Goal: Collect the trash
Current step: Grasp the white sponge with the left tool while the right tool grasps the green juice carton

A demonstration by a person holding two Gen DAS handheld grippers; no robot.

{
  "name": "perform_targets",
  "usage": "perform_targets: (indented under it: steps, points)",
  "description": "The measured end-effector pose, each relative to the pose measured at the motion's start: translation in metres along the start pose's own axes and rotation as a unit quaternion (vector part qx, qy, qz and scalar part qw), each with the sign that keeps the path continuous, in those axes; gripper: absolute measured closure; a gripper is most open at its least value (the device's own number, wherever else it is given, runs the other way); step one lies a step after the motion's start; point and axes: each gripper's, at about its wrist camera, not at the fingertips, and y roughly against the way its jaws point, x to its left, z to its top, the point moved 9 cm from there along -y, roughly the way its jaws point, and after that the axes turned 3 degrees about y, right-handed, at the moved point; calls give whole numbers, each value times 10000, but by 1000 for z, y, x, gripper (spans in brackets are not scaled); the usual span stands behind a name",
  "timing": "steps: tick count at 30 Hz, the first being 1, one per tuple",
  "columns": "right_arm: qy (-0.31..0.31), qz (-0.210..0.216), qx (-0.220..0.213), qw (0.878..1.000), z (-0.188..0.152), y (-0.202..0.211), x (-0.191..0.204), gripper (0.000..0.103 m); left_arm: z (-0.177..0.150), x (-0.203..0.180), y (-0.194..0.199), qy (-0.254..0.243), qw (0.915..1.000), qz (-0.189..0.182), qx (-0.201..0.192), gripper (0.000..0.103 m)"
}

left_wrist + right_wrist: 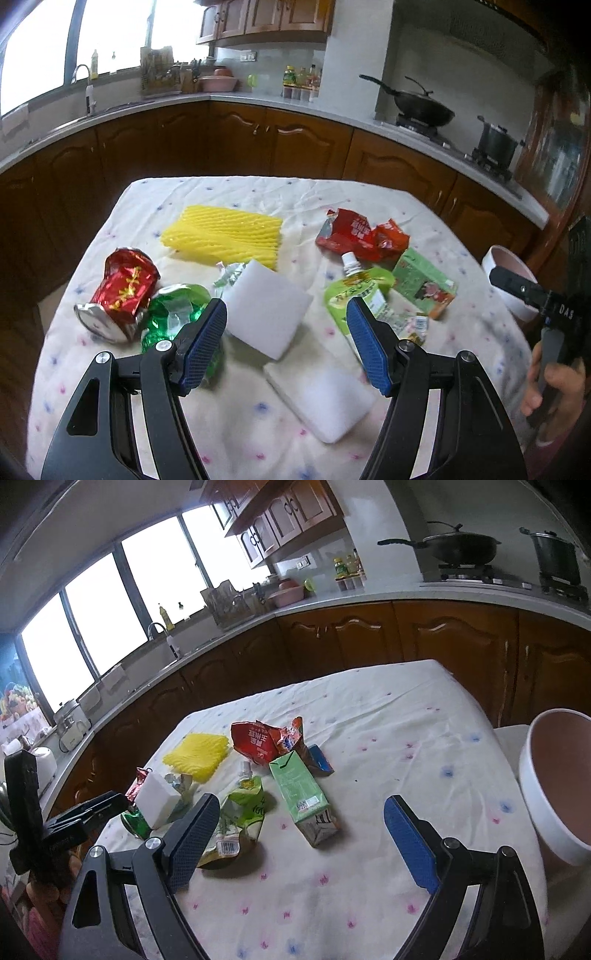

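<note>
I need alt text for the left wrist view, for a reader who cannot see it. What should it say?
The open left gripper hovers over a table strewn with trash: a white foam block between its fingers, a second foam block, red foil wrapper, green foil wrapper, yellow foam net, green drink pouch, green carton and red snack bag. Kitchen counters stand behind.

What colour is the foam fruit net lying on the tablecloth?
Yellow. The foam fruit net shows best in the left wrist view, at the far side of the trash.
</note>
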Motion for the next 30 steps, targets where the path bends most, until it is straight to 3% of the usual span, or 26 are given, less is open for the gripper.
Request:
perform_targets:
  steps: [3, 8, 14, 16, 19, 20, 21, 23, 24, 30]
  points:
    - [47, 15, 84, 10000, 1, -12, 2, 11, -1, 3, -12, -232, 9994, 222, 106, 34]
    - [225, 17, 218, 9995, 3, -28, 8, 11, -3, 10, -32, -391, 9980, 352, 362, 27]
    - [476, -112, 477, 9977, -1, -51, 8, 12, -8, 15, -43, -568, 9957, 488, 539, 27]
    - [555, -157, 604, 9965, -4, -60, 7, 15, -8, 16, -44, -617, 9952, 554, 523, 27]
    - [631, -216, 762, 9949, -9, -69, 6, 31, -10, 19, -47, -669, 9937, 717, 538, 29]
    - [635, -215, 817, 9944, -12, -71, 5, 42, -10, 20, -49, -681, 9934, 746, 550, 38]
    - [622, -225, 850, 9942, -14, -73, 4, 56, -13, 20, -51, -712, 9928, 741, 619, 52]
    - [593, -249, 889, 9940, -17, -74, 1, 63, -18, 20, -55, -730, 9918, 720, 768, 69]
    - [572, -245, 864, 9943, -18, -72, 1, 70, -19, 20, -56, -723, 9918, 698, 793, 71]
    - [385, -188, 652, 9969, -14, -50, -5, 70, -15, 15, -40, -589, 9955, 457, 588, 82]
